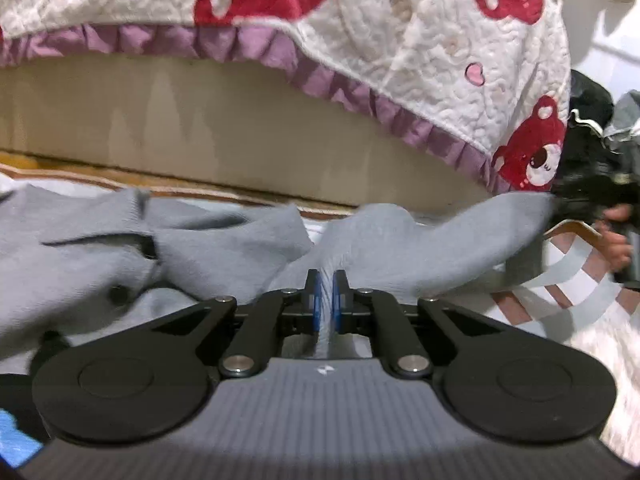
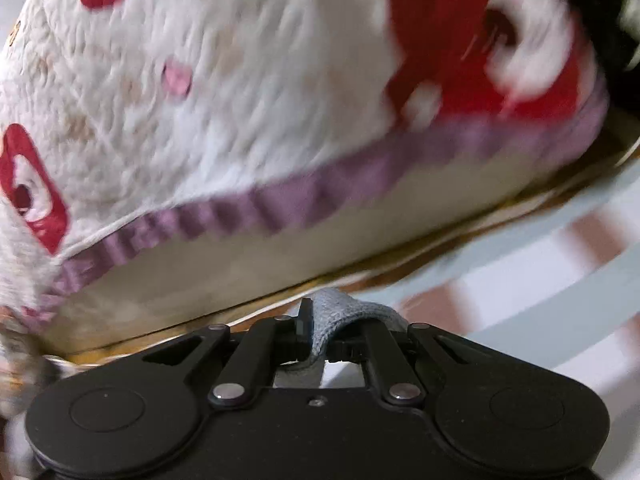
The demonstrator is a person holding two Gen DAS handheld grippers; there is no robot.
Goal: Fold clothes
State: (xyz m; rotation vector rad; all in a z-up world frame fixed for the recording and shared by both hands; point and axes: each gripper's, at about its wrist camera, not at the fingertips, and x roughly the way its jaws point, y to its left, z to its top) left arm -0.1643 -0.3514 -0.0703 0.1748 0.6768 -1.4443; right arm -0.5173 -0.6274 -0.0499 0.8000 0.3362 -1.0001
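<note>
Behind everything hangs a white quilt (image 1: 420, 40) with red bears and purple frill. Below it, the grey garment (image 1: 132, 256) lies rumpled, both left tongs (image 1: 327, 296) and right tongs (image 2: 320, 330) pinching its cloth.

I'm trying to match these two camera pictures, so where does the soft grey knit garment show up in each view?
Left wrist view: the soft grey knit garment spreads across the middle, left to right, a fold pinched in the left hand-held gripper.
Right wrist view: only a small grey fold shows, low centre, clamped in the right hand-held gripper.
Shared landmark: the white quilted cover with red bears and purple frill hangs above in both.
</note>
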